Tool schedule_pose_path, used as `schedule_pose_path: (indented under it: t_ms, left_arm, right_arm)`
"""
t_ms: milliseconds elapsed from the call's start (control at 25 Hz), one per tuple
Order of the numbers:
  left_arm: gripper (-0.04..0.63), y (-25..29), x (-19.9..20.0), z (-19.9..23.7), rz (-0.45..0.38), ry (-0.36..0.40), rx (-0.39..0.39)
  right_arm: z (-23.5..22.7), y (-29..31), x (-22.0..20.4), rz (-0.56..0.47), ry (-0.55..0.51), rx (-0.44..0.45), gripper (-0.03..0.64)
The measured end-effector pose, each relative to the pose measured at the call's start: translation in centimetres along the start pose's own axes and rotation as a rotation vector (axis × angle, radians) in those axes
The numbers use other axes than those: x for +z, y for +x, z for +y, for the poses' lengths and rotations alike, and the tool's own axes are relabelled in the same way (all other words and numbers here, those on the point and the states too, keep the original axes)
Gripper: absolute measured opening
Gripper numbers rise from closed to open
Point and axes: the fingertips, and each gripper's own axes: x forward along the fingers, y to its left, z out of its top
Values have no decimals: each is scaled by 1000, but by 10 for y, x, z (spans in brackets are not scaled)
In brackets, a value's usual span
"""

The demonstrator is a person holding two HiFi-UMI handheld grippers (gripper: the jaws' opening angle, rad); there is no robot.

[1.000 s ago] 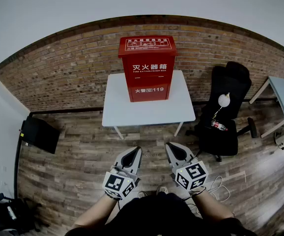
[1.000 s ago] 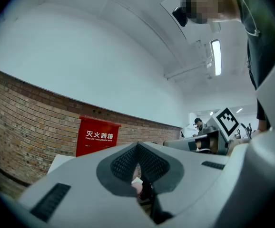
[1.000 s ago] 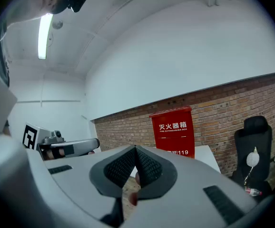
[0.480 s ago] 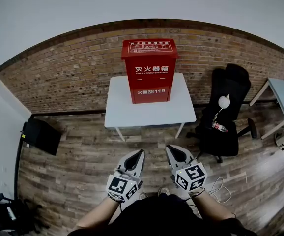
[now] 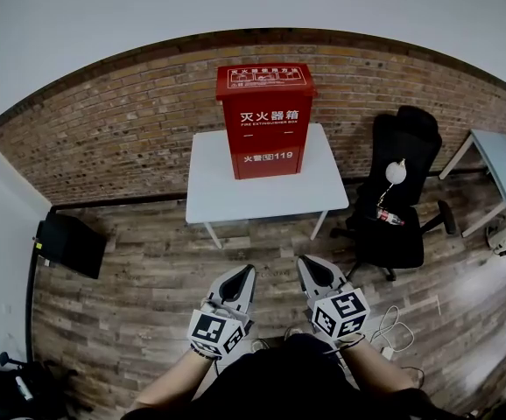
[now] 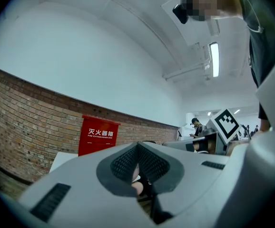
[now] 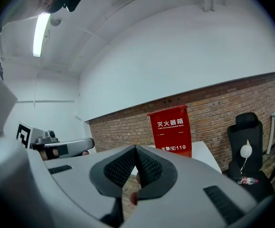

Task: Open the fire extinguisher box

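Facing fire extinguisher box | upright on bench, lid closed | left tongs and right tongs pressed together, empty | box straight ahead, well apart, about equally far from both

The left gripper and the right gripper are held low in front of the person's torso, side by side with a gap between them, tips pointing forward. Each has its jaws pressed together with nothing between them. The left forearm and right forearm extend behind the marker cubes.
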Motion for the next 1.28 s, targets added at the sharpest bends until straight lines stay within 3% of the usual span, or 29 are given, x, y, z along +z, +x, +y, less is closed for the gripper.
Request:
schedule_pose_path:
  t_ms: [520, 1280]
  left_arm:
    - [49, 9, -11, 20, 4, -23, -19]
    - [49, 139, 4, 78, 9, -28, 29]
  right_arm:
    - [-4, 7, -8, -9, 9, -35, 18]
    - [-109, 105, 39, -7, 14, 23, 18]
